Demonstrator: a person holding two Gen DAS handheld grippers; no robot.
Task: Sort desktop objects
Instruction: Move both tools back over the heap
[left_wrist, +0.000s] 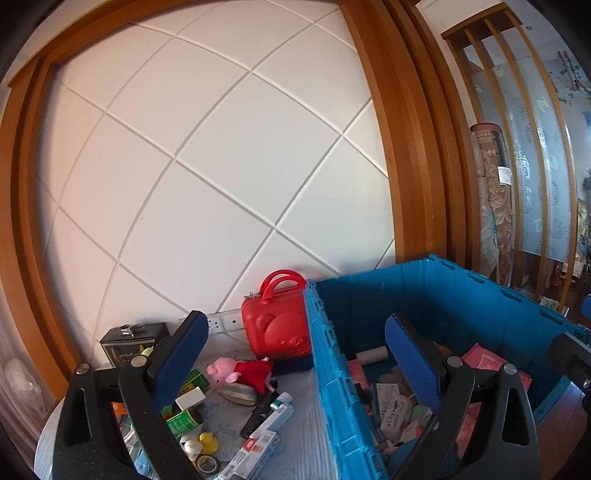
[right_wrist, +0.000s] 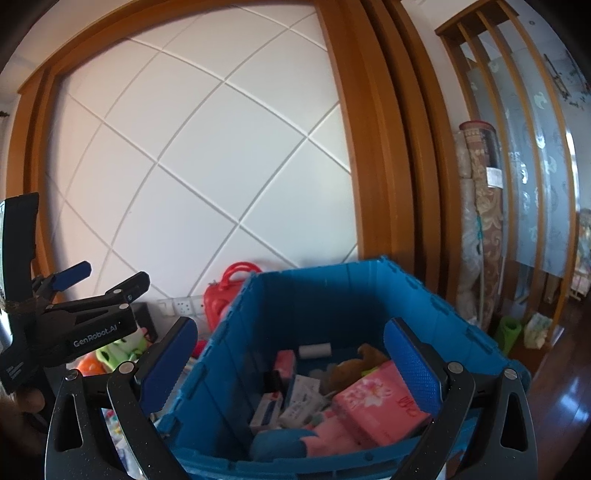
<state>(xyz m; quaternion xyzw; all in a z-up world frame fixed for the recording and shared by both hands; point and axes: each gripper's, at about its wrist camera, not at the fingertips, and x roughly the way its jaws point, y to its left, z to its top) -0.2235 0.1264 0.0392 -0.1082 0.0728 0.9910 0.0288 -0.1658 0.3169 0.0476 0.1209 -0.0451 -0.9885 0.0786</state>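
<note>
A blue plastic crate (left_wrist: 325, 369) stands on the table and holds several items, among them pink tissue packs (right_wrist: 373, 402) and a white roll (right_wrist: 314, 350). Left of it lie loose objects: a pink pig plush in red (left_wrist: 240, 371), a yellow duck (left_wrist: 208, 441), a green can (left_wrist: 183, 421) and boxed tubes (left_wrist: 255, 450). My left gripper (left_wrist: 295, 354) is open and empty, straddling the crate's left wall. My right gripper (right_wrist: 290, 358) is open and empty above the crate. The left gripper also shows in the right wrist view (right_wrist: 107, 278), open.
A red bear-shaped case (left_wrist: 277, 325) stands against the white panelled wall behind the loose objects. A dark box (left_wrist: 129, 339) sits at the back left. A wooden frame and rolled carpets (left_wrist: 495, 206) stand to the right.
</note>
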